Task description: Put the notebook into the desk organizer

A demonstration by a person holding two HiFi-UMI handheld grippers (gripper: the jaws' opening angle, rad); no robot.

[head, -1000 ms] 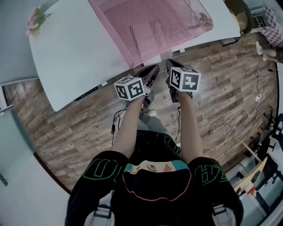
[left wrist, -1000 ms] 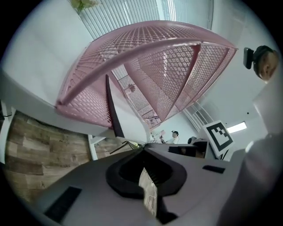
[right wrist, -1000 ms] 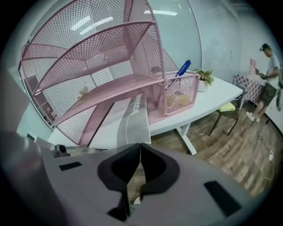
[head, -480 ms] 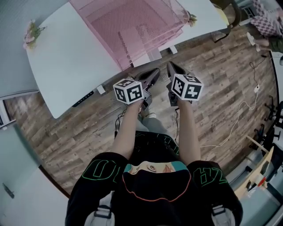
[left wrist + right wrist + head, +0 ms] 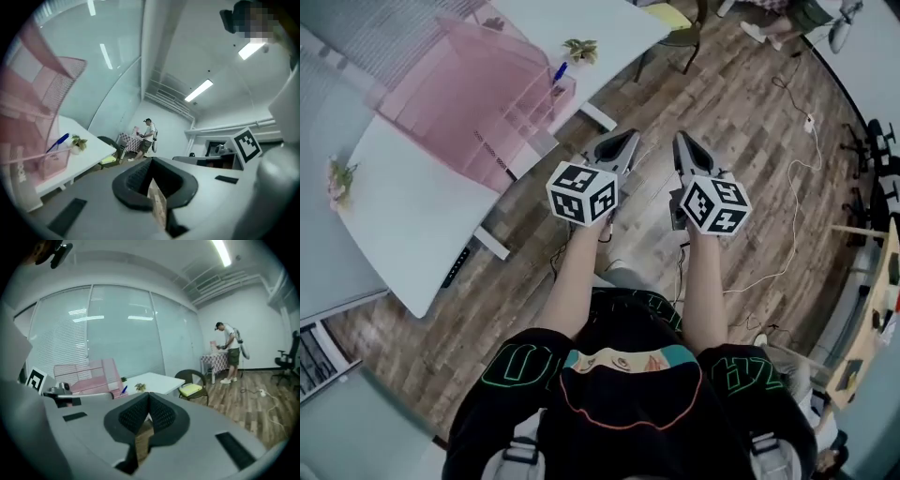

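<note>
Wearer: black shirt (image 5: pixel 619 394) with green lettering fills the bottom of the head view. Both forearms reach forward, well short of the desk organizer (image 5: pixel 459 103).
Left claw (image 5: pixel 623 141): jaws together with nothing between them. It hangs over the floor (image 5: pixel 750 122), near the desk organizer's right-hand end but apart from it.
Right claw (image 5: pixel 684 145): jaws together, empty. It sits just beside the left claw, on the side away from the desk organizer.
Cable (image 5: pixel 787 197): pale, trailing over the wood planks well to the right of the desk organizer.
Counter (image 5: pixel 412 225): white – it carries the desk organizer.
Desk organizer: pink wire mesh in tiers, standing on the counter.
Notebook: cannot be picked out in any view; neither claw carries it.
Pen (image 5: pixel 560 71): blue, sticking up from a small pink compartment at the desk organizer's right end.
Plant (image 5: pixel 581 49): small and potted, on the counter just past that end.
Chair (image 5: pixel 192 387): dark with a yellow cushion – beyond the plant from the desk organizer.
Person (image 5: pixel 229 352): standing at a checked-cloth table, far across the room from the desk organizer.
</note>
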